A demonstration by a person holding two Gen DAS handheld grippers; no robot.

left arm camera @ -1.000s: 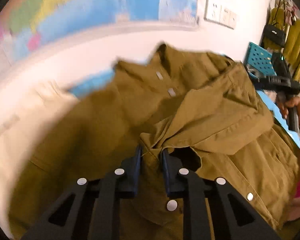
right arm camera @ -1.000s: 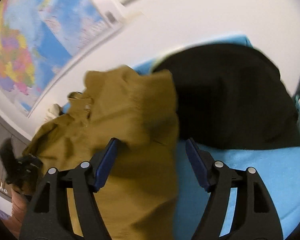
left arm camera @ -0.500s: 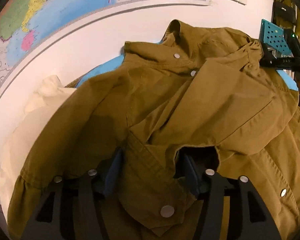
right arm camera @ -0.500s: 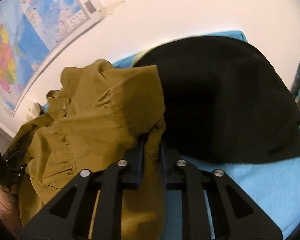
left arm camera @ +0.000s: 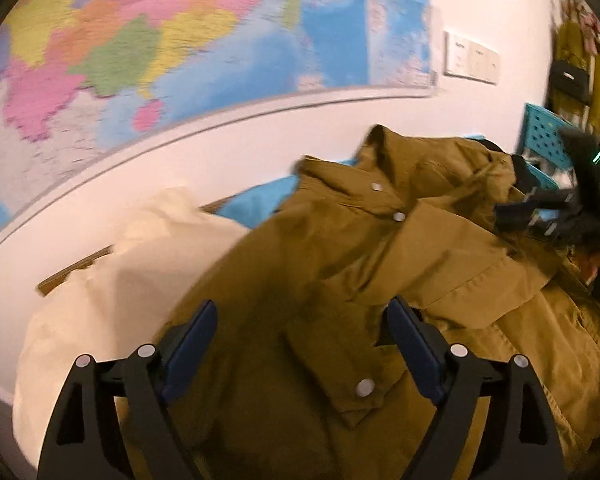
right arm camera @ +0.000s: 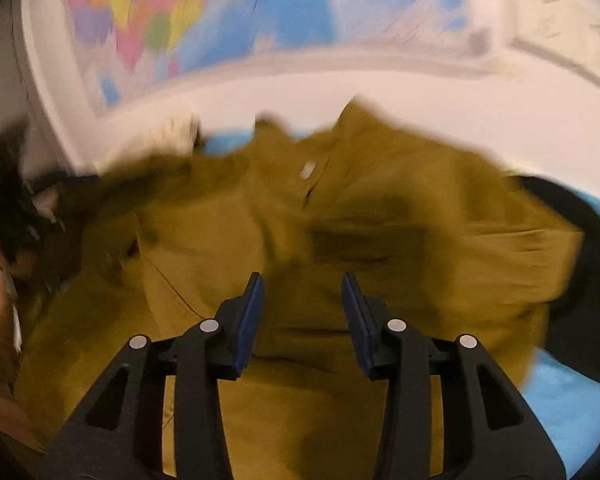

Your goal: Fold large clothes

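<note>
On the blue-covered table point(left arm camera: 256, 206), the olive-brown snap-button cotton jacket point(left arm camera: 340, 280) lies rumpled with a sleeve folded across. The left gripper point(left arm camera: 302, 340) and right gripper point(right arm camera: 303, 314) hover over it, jaws opening, gripping nothing. This looks like a release between folds; next comes a fresh pinch on an edge.

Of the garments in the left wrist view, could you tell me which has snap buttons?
The olive jacket; the cream garment beside it shows none.
</note>
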